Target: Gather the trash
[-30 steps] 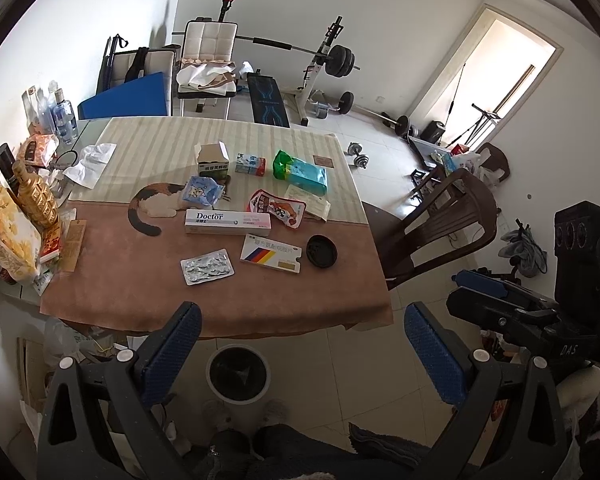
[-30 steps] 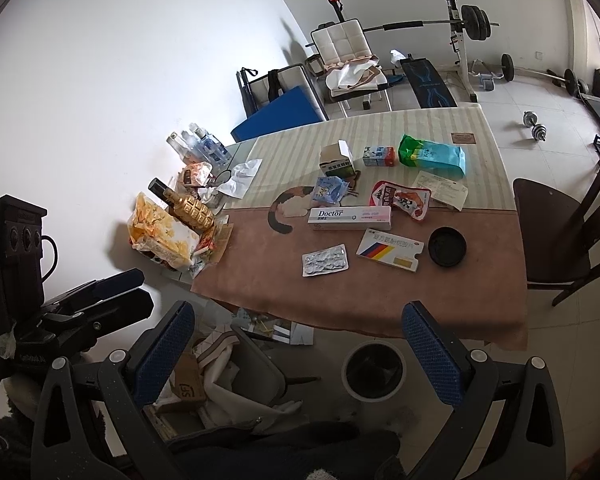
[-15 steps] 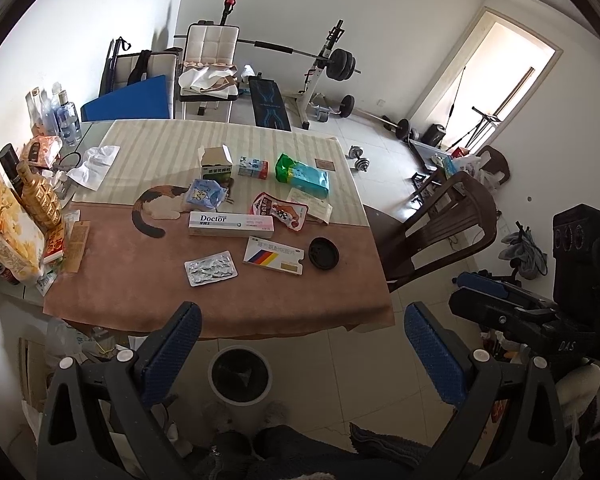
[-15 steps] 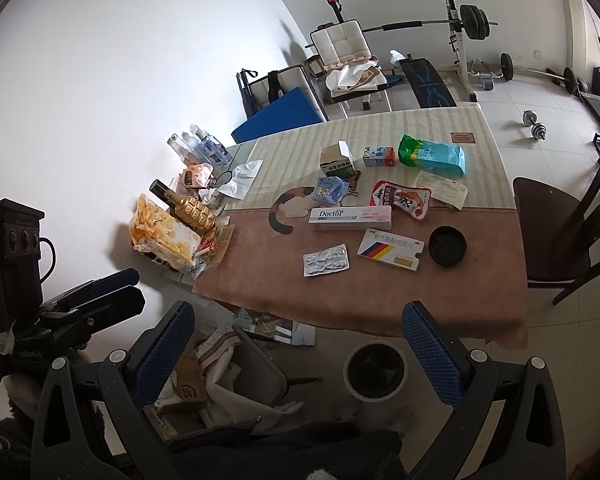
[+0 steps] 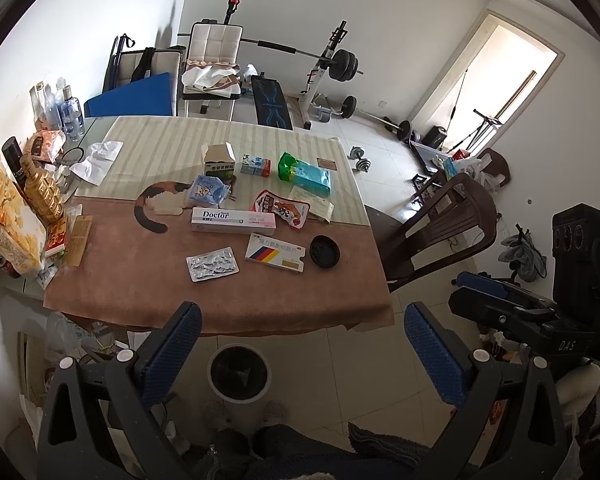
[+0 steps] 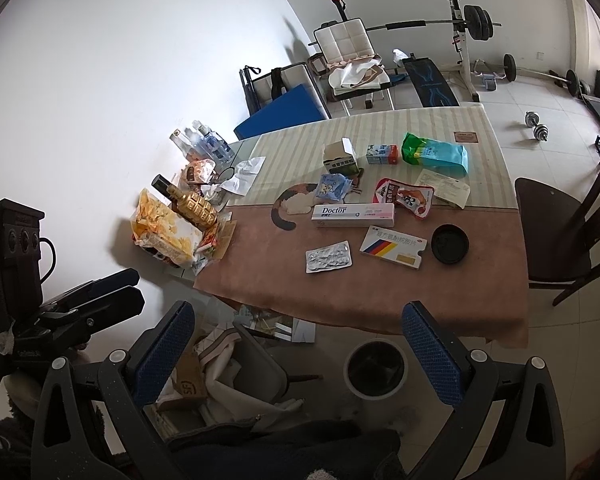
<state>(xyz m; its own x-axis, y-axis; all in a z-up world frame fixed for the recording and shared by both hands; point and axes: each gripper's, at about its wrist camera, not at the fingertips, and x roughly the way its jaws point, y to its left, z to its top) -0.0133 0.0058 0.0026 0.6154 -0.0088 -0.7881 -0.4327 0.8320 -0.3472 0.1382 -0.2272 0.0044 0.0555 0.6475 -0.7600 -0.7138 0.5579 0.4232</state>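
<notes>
Left hand-held gripper (image 5: 300, 346): jaws spread wide, nothing between them, held above the floor short of the worktop's near edge. Right hand-held gripper (image 6: 298, 344): likewise released and empty, held off the near left corner of the worktop (image 6: 460, 304).

Bin (image 5: 239, 373): round, dark-lined, white-walled, on the tiled floor; directly below and between the left hand-held gripper's fingers, under the worktop's near edge. From the right wrist camera it sat just inside the right finger.

Items on the worktop, all ahead of both hand-held grippers and touched by neither:
- Blister pack (image 5: 212, 263), silver, nearest the left hand-held gripper, just beyond its left finger.
- Flat medicine box (image 5: 275, 257) with coloured stripes, just right of the blister pack.
- Black round lid (image 5: 323, 251), right of the striped box, close beside it.
- Long "Doctor" toothpaste box (image 5: 233, 220), one row beyond.
- Red snack pouch (image 5: 281, 208), at the toothpaste box's right end.
- Folded paper leaflet (image 5: 312, 204), partly under the red pouch's right side.
- Blue wrapper (image 5: 206, 191), just beyond the toothpaste box's left end.
- Open small carton (image 5: 219, 159), small blue-and-white box (image 5: 255, 165), green-and-teal bag (image 5: 305, 173): farthest row.
- Crumpled white tissue (image 5: 97, 159), far left.

Far left edge: chip bag (image 5: 6, 224), golden bottle (image 5: 39, 186), clear bottles (image 5: 60, 106). Brown chair (image 5: 440, 228) stood to the right of the worktop.
</notes>
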